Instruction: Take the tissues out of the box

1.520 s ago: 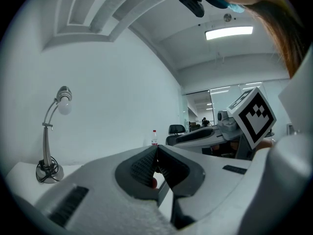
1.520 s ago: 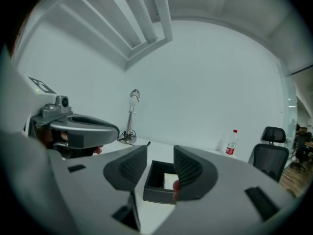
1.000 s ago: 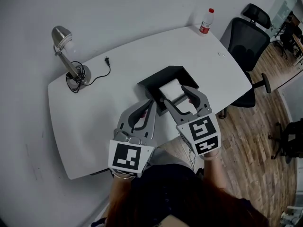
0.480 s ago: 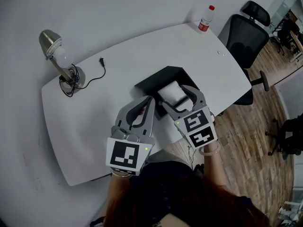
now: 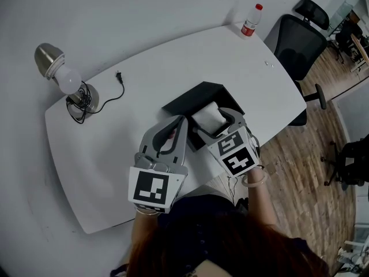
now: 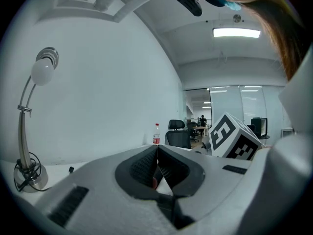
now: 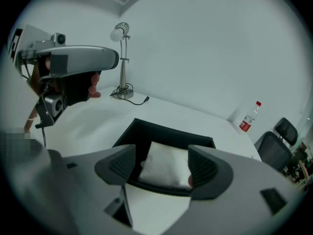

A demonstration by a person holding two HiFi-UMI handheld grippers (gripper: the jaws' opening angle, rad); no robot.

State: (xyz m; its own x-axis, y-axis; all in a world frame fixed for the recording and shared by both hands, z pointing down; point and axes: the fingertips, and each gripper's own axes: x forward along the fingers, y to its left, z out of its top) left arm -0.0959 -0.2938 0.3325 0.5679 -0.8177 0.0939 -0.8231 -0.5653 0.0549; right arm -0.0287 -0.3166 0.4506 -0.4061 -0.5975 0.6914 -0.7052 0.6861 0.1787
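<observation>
A white worktop [image 5: 144, 79] carries an open black box [image 5: 190, 100], which sits close to the person's edge. A white pack of tissues [image 5: 209, 118] lies inside the box, flat and untouched. The right tool [image 7: 161, 166] hangs directly over the box with its jaws spread to either side of the pack. They are opening wider at this moment, and neither pad presses on the paper. Compared with a second ago, this tool has moved further in over the box and its jaws have spread well apart, so the pack now shows between them rather than ahead of them. The left tool [image 6: 156, 168] is clenched shut on nothing and is held just left of the box, above the worktop, much as it was a second ago. This change reads as the reach before a grasp. The tissues are framed but not yet gripped, so the task's lifting step has not begun. Next, the right tool would likely need to come down into the box and close on the sides of the pack. Well to the left of the box stands a desk lamp [image 5: 57, 74] with its cord trailing. Far beyond the box to the right, at the worktop's corner, stands a red-capped bottle [image 5: 249, 21], and a black office chair [image 5: 297, 42] stands further right.
</observation>
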